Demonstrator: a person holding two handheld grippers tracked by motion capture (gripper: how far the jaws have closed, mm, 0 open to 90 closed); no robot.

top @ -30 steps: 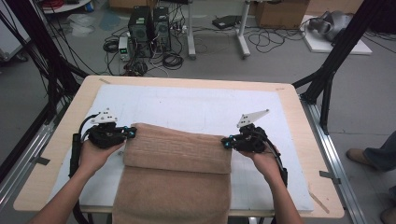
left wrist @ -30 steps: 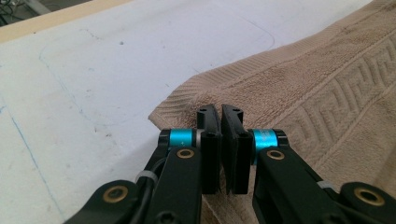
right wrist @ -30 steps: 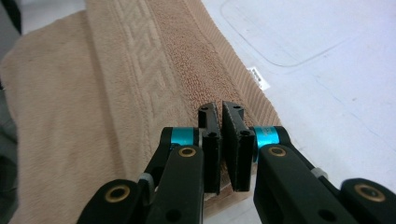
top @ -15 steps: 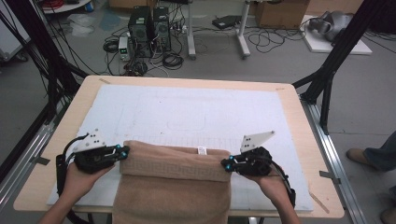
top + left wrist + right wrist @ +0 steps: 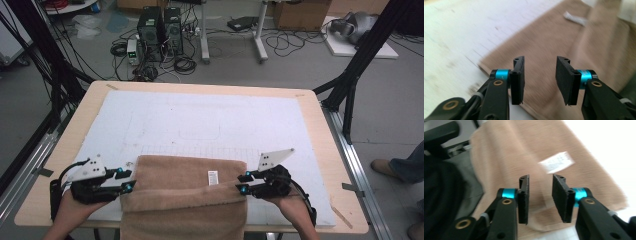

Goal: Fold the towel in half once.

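While both tools stand released at the towel's ends, we read the step as letting go after laying a fold. The left tool (image 5: pixel 128 180) sits at the 9 o'clock end of the brown towel (image 5: pixel 185 195), the right tool (image 5: pixel 242 183) at the 3 o'clock end. Both have just been opening their jaws; in the left gripper view the left tool (image 5: pixel 540 78) shows a clear gap with towel (image 5: pixel 544 45) behind it and no cloth pinched, and the right tool (image 5: pixel 540 198) in the right gripper view shows the same, over the towel (image 5: pixel 524 152).

The towel lies at the 6 o'clock edge of the bench (image 5: pixel 310 100), on the white mat (image 5: pixel 200 120), its near part hanging over the edge. A white tag (image 5: pixel 213 177) sits on top, toward 3 o'clock.

To do it well, we think both tools should back straight out toward 9 and 3 o'clock, level, so the pads don't drag the folded edge. Keep the layers squared; the hanging part could pull the cloth off if it is nudged toward 6.

Count: 1 towel, 1 tag, 2 tools, 2 hands, 1 mat, 1 bench.
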